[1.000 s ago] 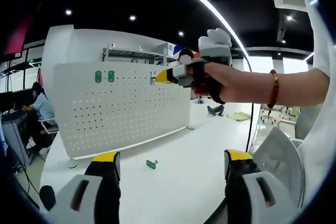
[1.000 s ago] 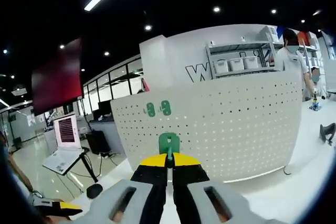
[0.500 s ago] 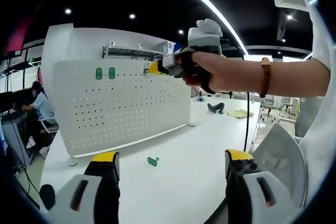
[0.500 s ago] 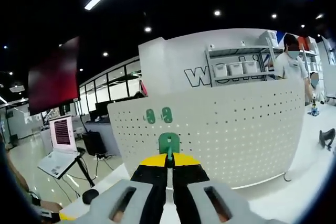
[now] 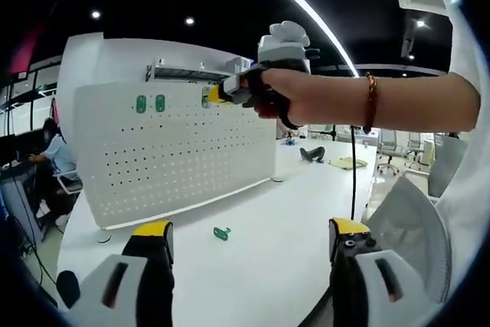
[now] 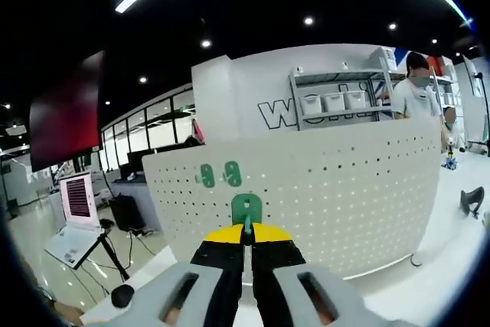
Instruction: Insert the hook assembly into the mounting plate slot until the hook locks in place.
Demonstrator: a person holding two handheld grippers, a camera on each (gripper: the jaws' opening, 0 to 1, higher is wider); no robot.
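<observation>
A white perforated mounting plate (image 5: 176, 155) (image 6: 321, 189) stands upright on the white table (image 5: 260, 250). Two green hooks (image 5: 150, 103) (image 6: 218, 174) hang near its top edge. In the right gripper view my right gripper (image 6: 246, 244) is shut on a green hook (image 6: 246, 208), held up in front of the plate's upper part. The left gripper view has that right gripper (image 5: 222, 95) coming in from the right, close to the plate's top. My left gripper (image 5: 245, 239) stands open low over the table. One more green hook (image 5: 222, 233) lies on the table before the plate.
A person sits at a desk at the far left (image 5: 57, 158); another stands behind the plate at the right (image 6: 417, 93). A laptop on a stand (image 6: 73, 220) is at the left. Shelving with boxes (image 6: 337, 101) lies behind the plate. A white chair back (image 5: 413, 227) sits at the right.
My right gripper with the green hook has moved up and left, closer to the plate's top edge. The left gripper has stayed open in place.
</observation>
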